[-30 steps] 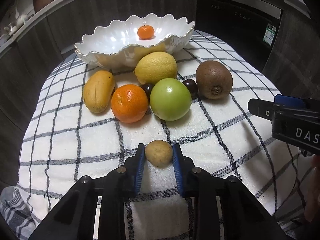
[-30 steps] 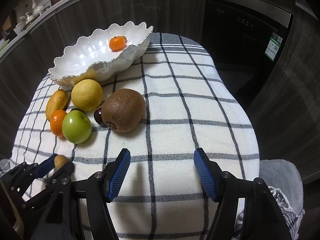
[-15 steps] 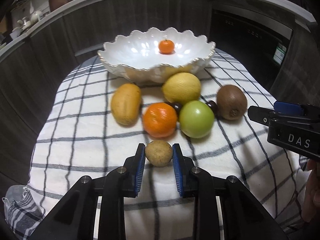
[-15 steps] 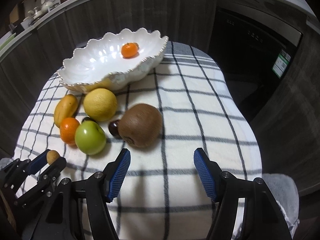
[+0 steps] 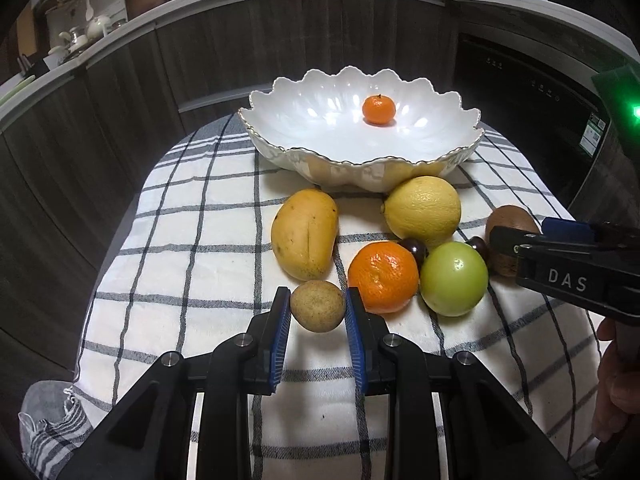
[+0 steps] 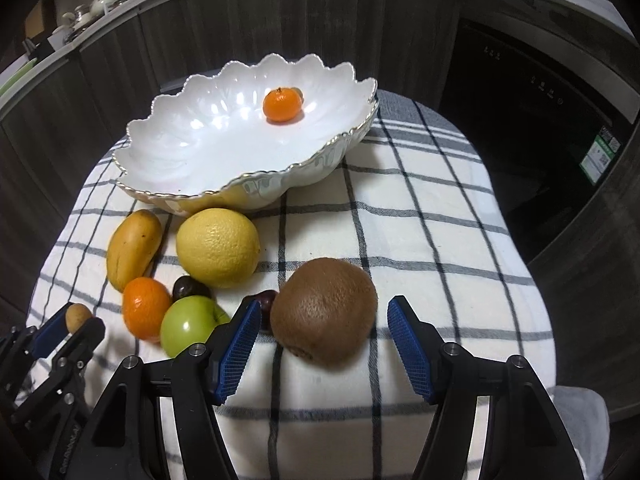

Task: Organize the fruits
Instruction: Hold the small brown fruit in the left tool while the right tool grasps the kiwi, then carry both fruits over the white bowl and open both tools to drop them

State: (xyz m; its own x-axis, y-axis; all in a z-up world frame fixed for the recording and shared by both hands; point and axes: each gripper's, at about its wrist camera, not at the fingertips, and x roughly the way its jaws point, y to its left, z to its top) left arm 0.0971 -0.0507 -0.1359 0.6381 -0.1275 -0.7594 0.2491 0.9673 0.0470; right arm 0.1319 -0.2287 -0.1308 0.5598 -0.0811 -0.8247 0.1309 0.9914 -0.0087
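**Small fruit gripped, kiwi between open jaws**

My left gripper (image 5: pixel 318 312) was clamped on a small tan fruit (image 5: pixel 317 306), near the orange (image 5: pixel 383 276) and mango (image 5: pixel 304 238). My right gripper (image 6: pixel 320 344) stood partly open, pads clear of the kiwi (image 6: pixel 325 312) between them. One mandarin (image 6: pixel 282 105) lay in the white bowl (image 6: pixel 180 168).

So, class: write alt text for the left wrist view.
The left gripper clamps a small round tan fruit above a checked cloth. Beyond lie a yellow mango, an orange, a green apple and a scalloped white bowl holding one mandarin.
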